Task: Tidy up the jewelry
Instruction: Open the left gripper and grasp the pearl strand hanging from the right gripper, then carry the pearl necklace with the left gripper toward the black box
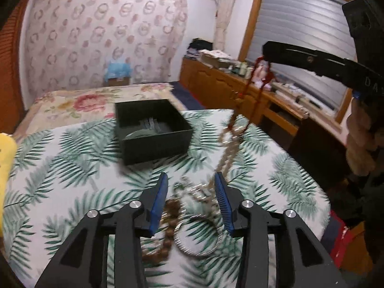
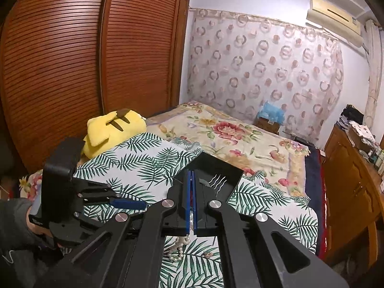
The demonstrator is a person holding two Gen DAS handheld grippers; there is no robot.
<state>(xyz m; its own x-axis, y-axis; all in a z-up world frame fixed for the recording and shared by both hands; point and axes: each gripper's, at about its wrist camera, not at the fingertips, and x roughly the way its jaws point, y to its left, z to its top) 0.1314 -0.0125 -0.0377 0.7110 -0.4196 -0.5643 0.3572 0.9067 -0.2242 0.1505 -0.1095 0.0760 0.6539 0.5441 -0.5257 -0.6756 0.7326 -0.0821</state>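
- Left gripper [image 1: 190, 189]: blue pads spread wide, nothing clamped; hovering low above a jewelry pile [image 1: 192, 206] lying between and just beyond the fingers.
- Pile contents: brown bead bracelet [image 1: 168, 218], silver ribbed bangle [image 1: 199, 235], tangle of pale chain; blurred, finer detail unreadable.
- Right gripper [image 2: 192, 182]: blue pads pressed nearly together, pinching the top of a pearl necklace [image 2: 180, 249].
- Seen from the left wrist view: right gripper [image 1: 267, 52] raised at upper right, red cord at its tip, pale bead strand [image 1: 230, 144] hanging down to the pile.
- Surface: palm-leaf cloth [image 1: 72, 168] over a table; floral bedspread [image 2: 230, 129] behind it.
- Dark open box [image 1: 153, 132] sitting on the cloth, beyond the left gripper and apart from the pile; a grey item inside, kind unclear.
- From the right wrist view, box [image 2: 228, 170] directly ahead of the closed tips.
- Room: slatted wooden wardrobe [image 2: 72, 60], yellow plush toy [image 2: 112, 129], patterned curtain [image 2: 264, 72], wooden sideboard [image 1: 240, 86] under a shuttered window.
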